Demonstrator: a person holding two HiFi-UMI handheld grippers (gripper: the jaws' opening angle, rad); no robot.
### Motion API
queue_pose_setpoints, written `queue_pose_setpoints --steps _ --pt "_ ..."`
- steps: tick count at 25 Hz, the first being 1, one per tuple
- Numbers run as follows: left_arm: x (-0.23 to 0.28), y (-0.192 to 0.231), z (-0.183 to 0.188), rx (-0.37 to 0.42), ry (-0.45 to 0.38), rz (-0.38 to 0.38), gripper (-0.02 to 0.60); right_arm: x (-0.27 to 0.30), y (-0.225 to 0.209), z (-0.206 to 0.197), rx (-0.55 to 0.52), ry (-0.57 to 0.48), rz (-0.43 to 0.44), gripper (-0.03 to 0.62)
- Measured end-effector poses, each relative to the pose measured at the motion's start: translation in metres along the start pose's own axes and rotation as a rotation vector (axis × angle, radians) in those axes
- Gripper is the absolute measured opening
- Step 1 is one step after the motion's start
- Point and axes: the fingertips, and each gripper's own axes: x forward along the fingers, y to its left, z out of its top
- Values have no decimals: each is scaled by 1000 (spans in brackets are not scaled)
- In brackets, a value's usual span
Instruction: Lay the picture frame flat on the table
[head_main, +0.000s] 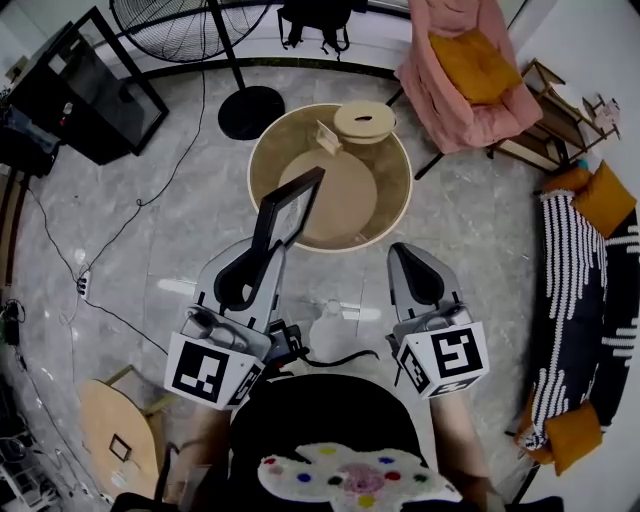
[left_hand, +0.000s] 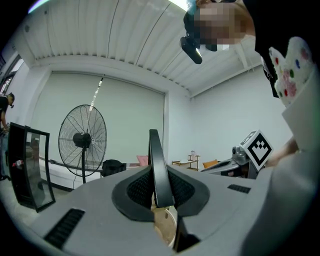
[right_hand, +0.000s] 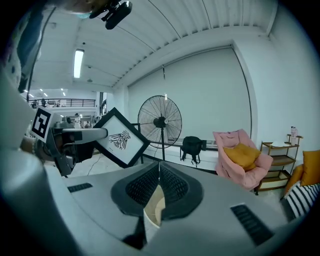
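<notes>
Clearly both grippers are held out ahead of the person's body, side by side and well apart, aimed toward the round wooden table (head_main: 255, 170). The left gripper (head_main: 258, 262) points about level, and its 2 jaws pinch the edge of the black picture frame (head_main: 290, 205). In the left gripper view the frame (left_hand: 156, 160) stands edge-on between the ribbed pads, rising straight up from them. From the right gripper view the frame (right_hand: 119, 137) hangs in the air tilted on 1 corner like a diamond, its white sheet with a dark drawing facing that camera. In the head view it shows against the table's near left rim, clear of the tabletop.

The right gripper (head_main: 412, 262) tips slightly downward, with its jaws pressed together on nothing (right_hand: 159, 187).

On the table's far side sit a round wooden disc with a slot (head_main: 364, 122) and a small wooden block (head_main: 328, 135). Beyond it stand a floor fan (head_main: 250, 112) and a pink armchair (head_main: 450, 90) with an orange cushion (head_main: 475, 65). A striped sofa (head_main: 575, 290) lines the right, a black cabinet (head_main: 85, 85) the far left, and a small round side table (head_main: 115, 425) sits near the person's left.
</notes>
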Motion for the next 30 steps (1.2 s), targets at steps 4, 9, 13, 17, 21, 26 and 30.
queue_pose_setpoints --steps 4,9,13,17,21,26,30 --pt "25 3 -1 -11 8 20 55 15 -22 3 2 7 16 34" --pt "47 1 2 -6 19 35 55 27 -42 7 17 10 36 34" --pt "55 0 5 0 26 44 55 34 -49 6 27 15 52 34" --pt "57 0 6 3 34 46 55 38 -49 4 40 19 66 34" --pt "64 0 7 3 35 36 55 40 -53 8 42 15 60 34" --pt "72 6 6 3 33 12 55 44 -57 10 43 9 34 34" --pt "79 13 6 -9 35 -15 55 50 -60 13 47 9 7 34"
